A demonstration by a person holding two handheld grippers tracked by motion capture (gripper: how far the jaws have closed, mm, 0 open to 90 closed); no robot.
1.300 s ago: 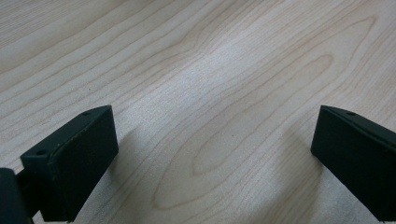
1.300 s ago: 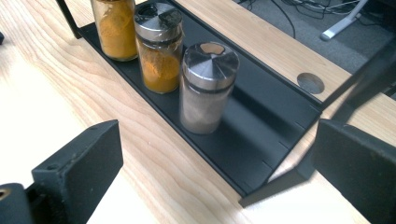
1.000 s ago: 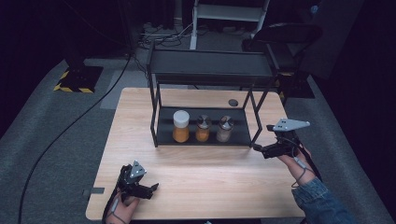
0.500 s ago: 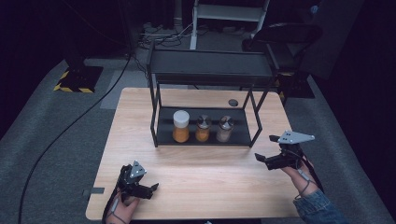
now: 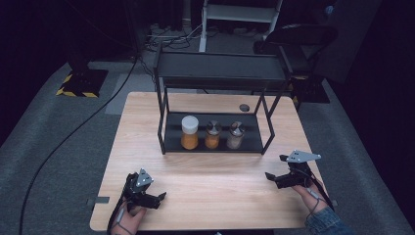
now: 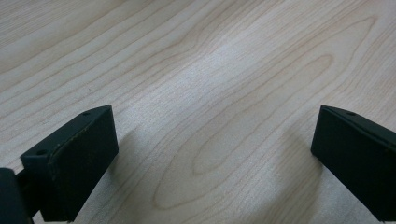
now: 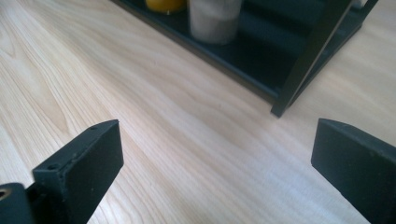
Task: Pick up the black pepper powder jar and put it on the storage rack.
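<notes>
I see a light wooden table (image 5: 210, 171) mid-frame; a black two-tier rack (image 5: 215, 139) stands on its upper half, a small dark disc (image 5: 243, 107) behind.

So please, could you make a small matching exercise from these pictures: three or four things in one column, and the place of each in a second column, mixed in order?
Things:
1. tall white-lidded jar of orange powder
2. silver-lidded jar of pale powder
3. small dark round disc
4. right tongs

Places:
A. on the bare wooden tabletop behind the black metal rack
B. right end of the jar row on the rack's lower shelf
C. low over the table's near right part, jaws open
D. left end of the jar row

Pairs: 1-D, 2-B, 3-A, 4-C
</notes>
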